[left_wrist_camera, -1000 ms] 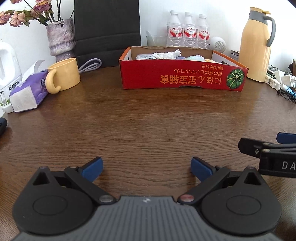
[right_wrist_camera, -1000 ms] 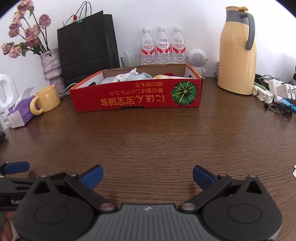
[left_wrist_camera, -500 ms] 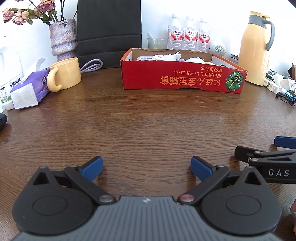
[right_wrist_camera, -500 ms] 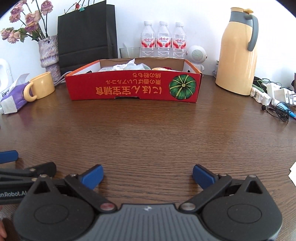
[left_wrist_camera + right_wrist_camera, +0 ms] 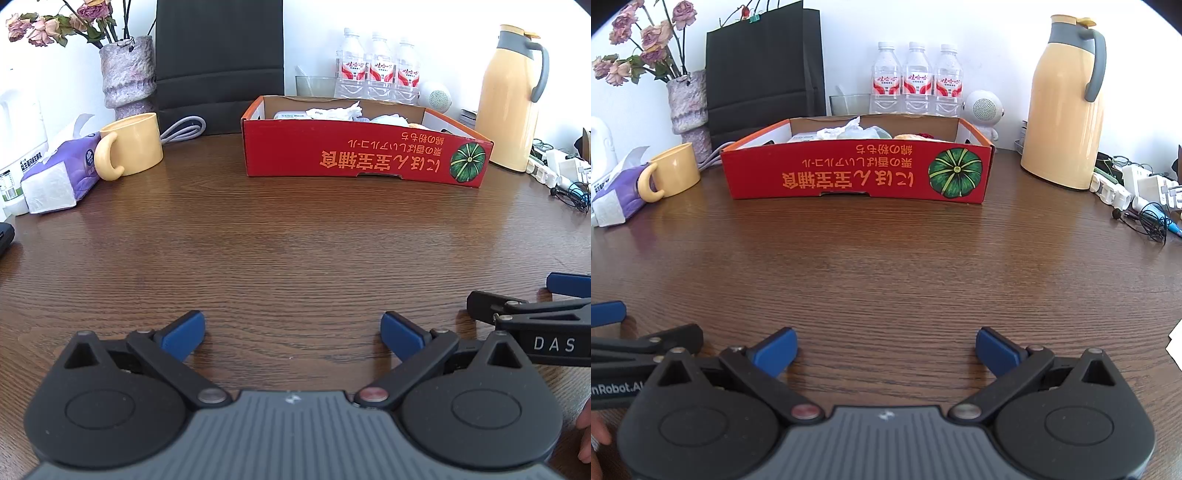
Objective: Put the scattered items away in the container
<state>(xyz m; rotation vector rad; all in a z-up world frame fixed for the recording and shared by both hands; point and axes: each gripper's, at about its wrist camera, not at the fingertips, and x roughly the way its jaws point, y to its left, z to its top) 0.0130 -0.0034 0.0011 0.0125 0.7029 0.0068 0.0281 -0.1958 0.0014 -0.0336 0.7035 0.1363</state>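
Two claws, left claw and right claw, spread wide, low over table

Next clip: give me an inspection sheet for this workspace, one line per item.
Surface: wooden table, bare in the middle.
Job's things: red box holding crumpled paper.
Clutter: yellow mug, tissue pack, thermos, three water bottles.
Grippers: left gripper and right gripper open, holding nothing.
Cables: earphones at the right edge; grey cable behind the mug.
Surroundings: vase, black bag, white wall.
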